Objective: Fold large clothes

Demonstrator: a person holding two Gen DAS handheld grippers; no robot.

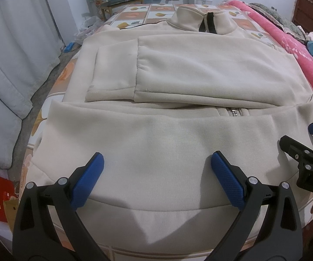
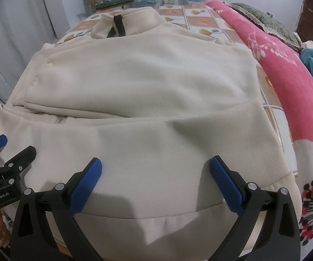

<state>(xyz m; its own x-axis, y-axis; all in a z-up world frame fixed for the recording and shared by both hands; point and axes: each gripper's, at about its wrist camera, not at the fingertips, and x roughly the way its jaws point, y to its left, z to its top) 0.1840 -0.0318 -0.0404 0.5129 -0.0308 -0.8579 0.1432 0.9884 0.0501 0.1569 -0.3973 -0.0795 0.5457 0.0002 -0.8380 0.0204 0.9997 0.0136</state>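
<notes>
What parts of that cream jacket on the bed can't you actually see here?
- Jacket front zipper: mostly covered by the folded sleeves, both views.
- Right sleeve's cuff: left wrist view only; hidden at the fold in the right view.
- Hem's near edge: behind the black fingers, both views.

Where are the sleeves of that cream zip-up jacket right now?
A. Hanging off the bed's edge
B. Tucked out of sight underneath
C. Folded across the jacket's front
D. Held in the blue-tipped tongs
C: both sleeves of the cream zip-up jacket lie folded across its front, one cuff overlapping the other sleeve, while both tongs, left and right, are open and hold nothing.
</notes>
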